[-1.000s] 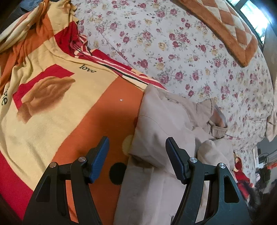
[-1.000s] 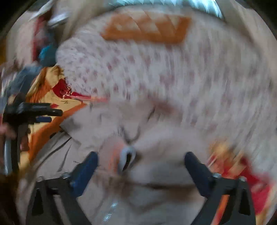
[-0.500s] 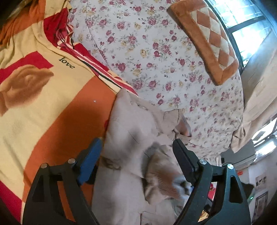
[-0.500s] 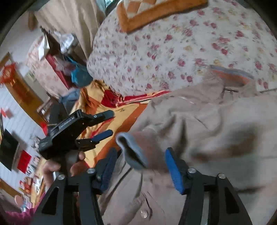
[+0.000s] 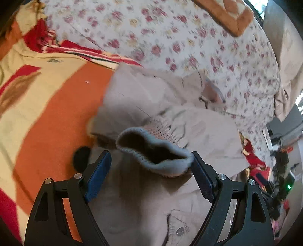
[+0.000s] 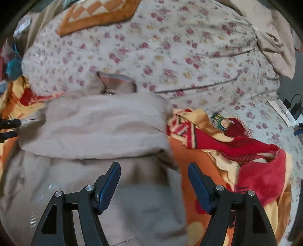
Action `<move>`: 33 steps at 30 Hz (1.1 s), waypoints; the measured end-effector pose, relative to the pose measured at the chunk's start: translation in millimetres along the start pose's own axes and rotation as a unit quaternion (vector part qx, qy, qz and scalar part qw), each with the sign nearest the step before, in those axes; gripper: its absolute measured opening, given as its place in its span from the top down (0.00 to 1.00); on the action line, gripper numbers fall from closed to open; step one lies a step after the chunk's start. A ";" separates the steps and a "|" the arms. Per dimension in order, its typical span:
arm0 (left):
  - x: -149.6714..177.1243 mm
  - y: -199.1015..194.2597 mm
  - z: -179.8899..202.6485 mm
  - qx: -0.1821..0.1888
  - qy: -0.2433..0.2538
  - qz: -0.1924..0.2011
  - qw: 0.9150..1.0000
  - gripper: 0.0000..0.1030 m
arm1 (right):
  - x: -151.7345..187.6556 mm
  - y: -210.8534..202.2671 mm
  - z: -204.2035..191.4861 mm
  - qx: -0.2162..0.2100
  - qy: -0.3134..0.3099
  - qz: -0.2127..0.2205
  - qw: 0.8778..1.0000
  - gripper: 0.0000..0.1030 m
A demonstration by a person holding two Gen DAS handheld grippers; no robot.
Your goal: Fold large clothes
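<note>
A beige jacket (image 5: 144, 198) lies on the bed, its sleeve folded across the chest. The sleeve's grey ribbed cuff (image 5: 153, 151) lies open-mouthed between the fingertips of my left gripper (image 5: 151, 166), which is open and just behind it. In the right wrist view the folded sleeve (image 6: 98, 126) runs across the jacket (image 6: 132, 208). My right gripper (image 6: 153, 176) is open and empty, hovering over the jacket's right edge below the sleeve. The collar (image 6: 117, 81) points toward the far side.
An orange, cream and red blanket (image 5: 47, 106) lies under the jacket, bunched at the right (image 6: 246, 151). A floral quilt (image 6: 170, 47) covers the far bed, with an orange checked cushion (image 6: 98, 15). Cables and clutter (image 5: 280, 170) sit off the bed's right edge.
The right gripper carried the sleeve cuff across the jacket, let it go and drew back to the right. The left gripper moved up to the dropped cuff.
</note>
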State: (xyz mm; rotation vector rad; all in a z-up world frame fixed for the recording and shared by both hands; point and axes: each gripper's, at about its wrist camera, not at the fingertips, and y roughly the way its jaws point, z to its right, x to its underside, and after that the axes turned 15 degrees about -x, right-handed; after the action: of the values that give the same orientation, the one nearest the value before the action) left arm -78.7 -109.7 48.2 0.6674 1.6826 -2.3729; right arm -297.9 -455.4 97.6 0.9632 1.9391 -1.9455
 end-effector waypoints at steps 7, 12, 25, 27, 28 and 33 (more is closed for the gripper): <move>-19.1 -8.8 24.4 0.032 0.024 0.019 0.999 0.77 | -18.6 40.3 19.1 0.035 -0.021 -0.006 0.999 0.64; -57.8 -21.1 39.0 0.019 0.026 0.041 0.999 0.81 | -32.0 35.4 42.4 -0.039 0.064 0.016 0.997 0.93; -54.0 58.9 28.5 -0.046 0.036 0.011 0.998 0.80 | 19.7 5.8 75.0 -0.043 0.172 -0.006 0.984 0.98; -57.5 55.4 20.4 -0.025 0.010 0.004 1.000 0.80 | 10.2 -7.9 74.7 -0.050 0.168 0.016 0.984 0.76; -59.1 53.7 18.2 -0.019 0.001 0.001 1.000 0.80 | 5.5 -10.9 71.0 -0.048 0.155 0.020 0.987 0.46; -61.3 42.7 22.1 -0.018 0.004 0.004 1.000 0.80 | -13.8 8.1 27.5 0.008 0.024 -0.005 1.000 0.33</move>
State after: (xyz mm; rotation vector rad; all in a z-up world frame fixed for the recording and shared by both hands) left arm -14.1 -153.0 44.7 0.6757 1.7188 -2.3316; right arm -290.5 -486.3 96.7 1.0144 1.9606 -1.9625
